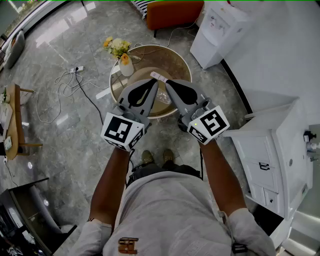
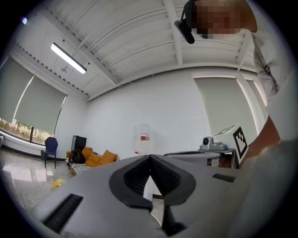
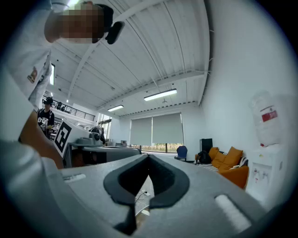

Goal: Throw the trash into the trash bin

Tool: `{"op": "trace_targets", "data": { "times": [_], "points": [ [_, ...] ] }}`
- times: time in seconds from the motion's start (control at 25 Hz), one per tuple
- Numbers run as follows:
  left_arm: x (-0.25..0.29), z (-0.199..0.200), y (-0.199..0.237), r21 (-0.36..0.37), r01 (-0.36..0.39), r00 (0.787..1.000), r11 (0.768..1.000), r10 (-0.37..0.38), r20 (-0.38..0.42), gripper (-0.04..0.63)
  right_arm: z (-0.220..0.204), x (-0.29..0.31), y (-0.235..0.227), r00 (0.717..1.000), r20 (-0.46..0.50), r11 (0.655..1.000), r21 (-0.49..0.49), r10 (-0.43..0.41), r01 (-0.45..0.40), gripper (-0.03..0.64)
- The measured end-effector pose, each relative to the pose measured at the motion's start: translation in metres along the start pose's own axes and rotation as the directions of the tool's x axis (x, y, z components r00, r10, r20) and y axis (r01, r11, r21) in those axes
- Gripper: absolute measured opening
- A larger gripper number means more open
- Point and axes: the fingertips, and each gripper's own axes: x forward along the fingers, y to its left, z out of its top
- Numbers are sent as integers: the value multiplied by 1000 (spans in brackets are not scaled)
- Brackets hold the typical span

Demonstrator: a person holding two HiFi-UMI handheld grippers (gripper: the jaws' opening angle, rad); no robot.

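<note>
While the person stands over a round, brown-topped surface with a pale rim (image 1: 116,80), both hands hold their tools out level above it, side by side and angled towards each other. The left tool (image 1: 153,85) is closed: in the left gripper view (image 2: 150,158) its dark pads meet at the tips and nothing sits between them. The right tool (image 1: 168,84) is closed too, its pads touching at the tips in the right gripper view (image 3: 148,158) with nothing gripped.

A small white strip with a pink end (image 1: 159,76), the piece of trash, lies on the round surface just beyond the two tool tips in the head view; whether either tip touches it cannot be told. A pale, translucent thing (image 1: 163,98) shows between the two tools, too unclear to name.

A white vase of yellow flowers (image 1: 123,57) stands at the left edge of the surface. On the grey marble floor (image 1: 75,140) to the left lies a white power strip with looping cables (image 1: 76,69). Beyond the surface are an orange upholstered seat (image 1: 175,12) and a white water dispenser (image 1: 217,30). A white cabinet with drawers (image 1: 270,150) stands to the person's right.
</note>
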Motion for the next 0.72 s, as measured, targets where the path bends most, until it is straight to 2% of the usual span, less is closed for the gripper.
{"op": "trace_targets", "data": {
  "times": [0.72],
  "points": [
    [-21, -13, 39, -8, 15, 1000, 1000, -14, 13, 0, -13, 30, 11, 999, -21, 999, -30, -36, 36, 2]
  ]
}}
